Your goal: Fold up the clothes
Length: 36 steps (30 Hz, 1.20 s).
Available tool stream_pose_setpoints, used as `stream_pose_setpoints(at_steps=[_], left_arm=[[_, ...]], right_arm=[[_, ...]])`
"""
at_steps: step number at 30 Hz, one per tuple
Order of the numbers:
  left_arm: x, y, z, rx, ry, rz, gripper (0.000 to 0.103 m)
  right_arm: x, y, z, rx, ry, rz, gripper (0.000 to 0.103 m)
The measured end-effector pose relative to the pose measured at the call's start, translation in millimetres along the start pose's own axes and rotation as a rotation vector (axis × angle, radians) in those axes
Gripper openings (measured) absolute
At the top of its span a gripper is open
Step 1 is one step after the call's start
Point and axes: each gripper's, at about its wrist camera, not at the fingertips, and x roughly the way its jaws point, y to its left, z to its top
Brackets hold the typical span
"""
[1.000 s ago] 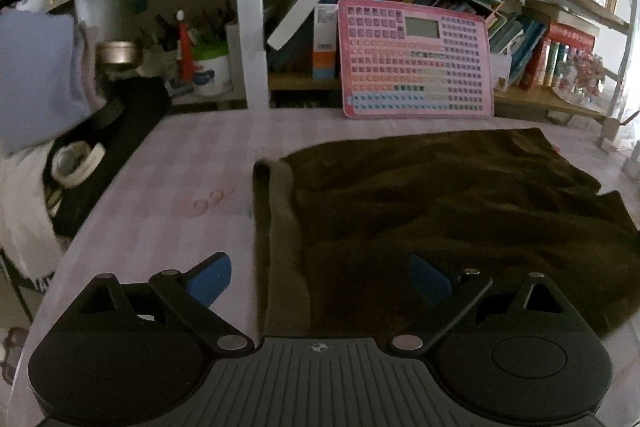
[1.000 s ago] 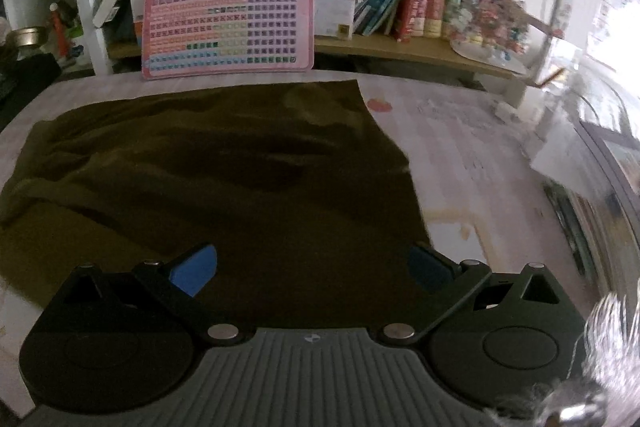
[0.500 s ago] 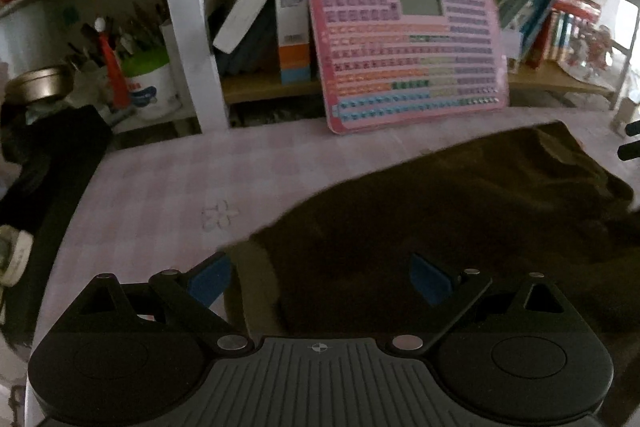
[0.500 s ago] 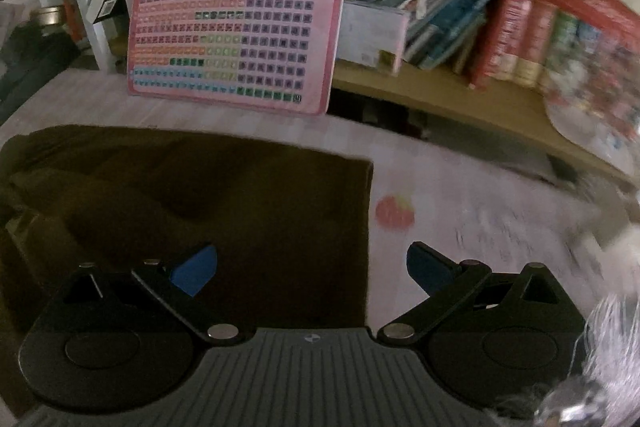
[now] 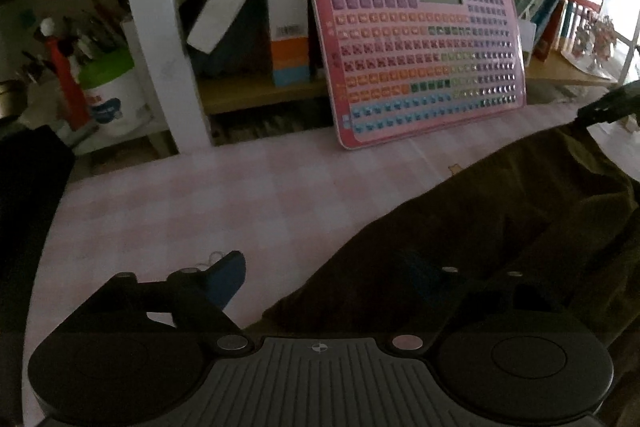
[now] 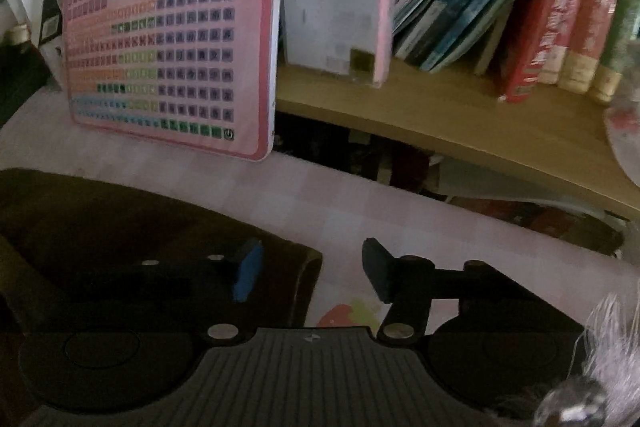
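**Both grippers set over the garment's far corners**

The dark olive garment (image 6: 120,227) lies along the table's (image 5: 200,195) far edge. Left gripper (image 5: 320,275) and right gripper (image 6: 310,273) gape unclenched, straddling its corners; pinch only the top layer, together.

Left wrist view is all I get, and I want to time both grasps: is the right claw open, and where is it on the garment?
Observer: Open. The right claw straddles the far right corner of the dark garment.
Operator: Both fingers over cloth?
Observer: No. One blue pad is over the garment; the other finger is over bare pink tablecloth.
Operator: Anything under it?
Observer: A strawberry print on the tablecloth, beside that corner.
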Motion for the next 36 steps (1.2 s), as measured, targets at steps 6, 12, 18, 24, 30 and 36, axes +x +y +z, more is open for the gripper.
stream_pose_setpoints(at_steps=[6,12,18,24,30,36], left_arm=[[18.8,9.0,-1.6,0.002,0.081,-0.023,0.079],[38.3,11.4,-6.5,0.026,0.146,-0.070,0.067],[38.1,21.3,-4.8,-0.010,0.137,-0.131,0.021],[24.5,24.2,13.7,-0.073,0.047,-0.061,0.005],[-34.9,7.5,19.0,0.007,-0.108,-0.056,0.005],[-107.7,-14.7,0.5,0.103,-0.252,-0.045,0.000]], right_arm=[[16.7,4.9,-1.5,-0.051,0.053,0.018,0.048],[21.2,11.4,1.2,-0.097,0.050,-0.001,0.028],[21.3,16.6,5.7,-0.090,0.091,-0.013,0.015],[1.8,39.0,8.7,-0.082,-0.076,-0.151,0.011],[-62.5,64.7,11.6,-0.083,-0.256,-0.208,0.010],[-149.3,83.0,-26.9,-0.030,-0.367,-0.237,0.010]])
